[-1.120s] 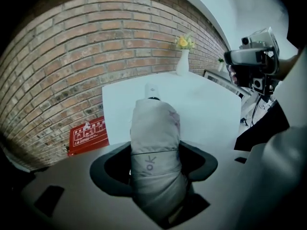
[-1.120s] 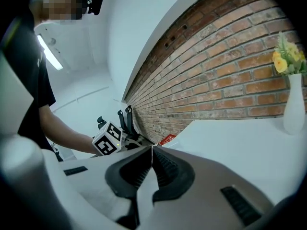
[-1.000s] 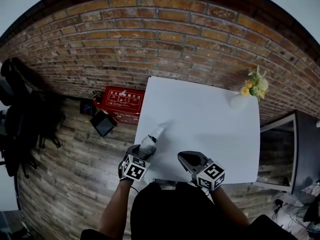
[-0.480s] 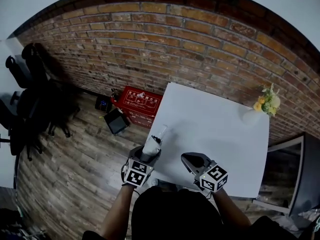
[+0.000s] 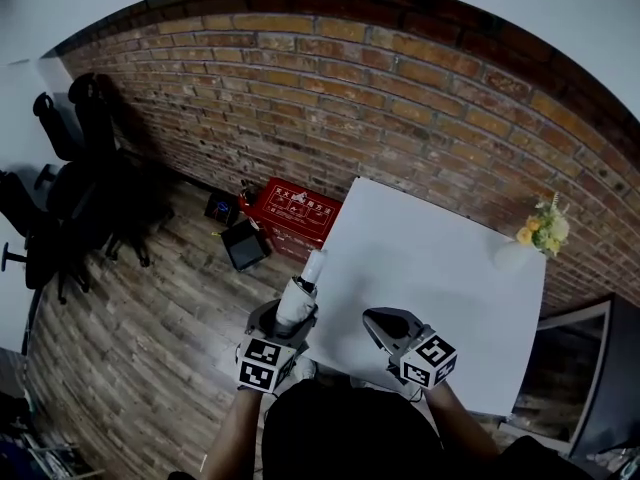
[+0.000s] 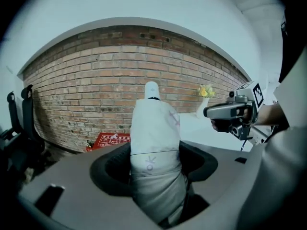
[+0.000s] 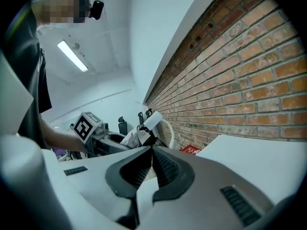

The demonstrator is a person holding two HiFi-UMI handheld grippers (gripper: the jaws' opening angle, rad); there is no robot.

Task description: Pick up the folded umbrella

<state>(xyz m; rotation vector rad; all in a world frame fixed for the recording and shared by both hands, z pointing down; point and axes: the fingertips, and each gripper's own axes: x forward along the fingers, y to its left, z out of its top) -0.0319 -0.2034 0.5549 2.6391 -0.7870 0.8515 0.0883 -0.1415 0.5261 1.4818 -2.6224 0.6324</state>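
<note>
My left gripper (image 5: 283, 316) is shut on the folded umbrella (image 5: 300, 294), a pale grey-white bundle with a white cap. It is held up off the white table (image 5: 440, 258), by the table's left edge. In the left gripper view the umbrella (image 6: 154, 147) fills the space between the jaws and points up and away. My right gripper (image 5: 385, 326) hangs over the table's near part with its jaws closed together and nothing in them. In the right gripper view the umbrella (image 7: 141, 131) and the left gripper (image 7: 103, 140) show to the left.
A white vase with yellow flowers (image 5: 535, 236) stands at the table's far right corner. A brick wall (image 5: 330, 88) runs behind. On the wooden floor lie a red box (image 5: 297, 211) and a black case (image 5: 245, 244); black chairs (image 5: 70, 168) stand at the left.
The left gripper has lifted the umbrella off the table and tipped it more upright. The head view has shifted left, bringing more floor and the chairs into sight. The right gripper has stayed put.
</note>
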